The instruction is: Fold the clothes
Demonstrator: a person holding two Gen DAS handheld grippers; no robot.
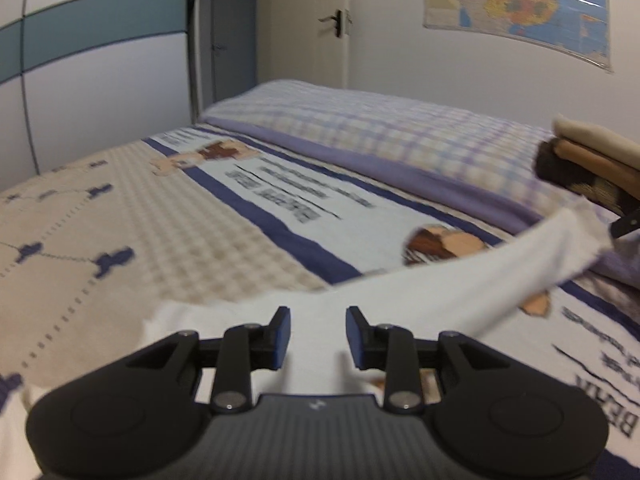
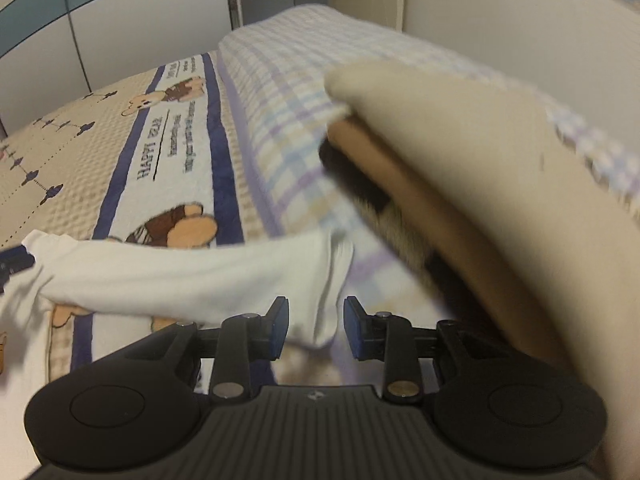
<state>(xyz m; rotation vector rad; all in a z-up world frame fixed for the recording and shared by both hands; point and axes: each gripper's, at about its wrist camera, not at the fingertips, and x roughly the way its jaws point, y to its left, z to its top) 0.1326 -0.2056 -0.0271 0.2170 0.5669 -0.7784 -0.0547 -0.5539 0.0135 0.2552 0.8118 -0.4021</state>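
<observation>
bed: bear-print cover (image 1: 168, 216); wall: map (image 1: 520, 4); left gripper (image 1: 318, 338) and right gripper (image 2: 316, 326): jaws apart, empty

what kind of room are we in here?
Most likely a bedroom: a bed with a bear-print bedspread and a plaid quilt, a door behind it, and a wall map.

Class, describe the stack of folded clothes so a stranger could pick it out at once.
Start at the bed with its bear-print cover, then go to the checked quilt rolled along the wall side. The stack rests on that quilt: a cream piece on top, tan below it, something dark at the bottom. Unlike the white garment spread loose beside it, it is neatly layered.
</observation>
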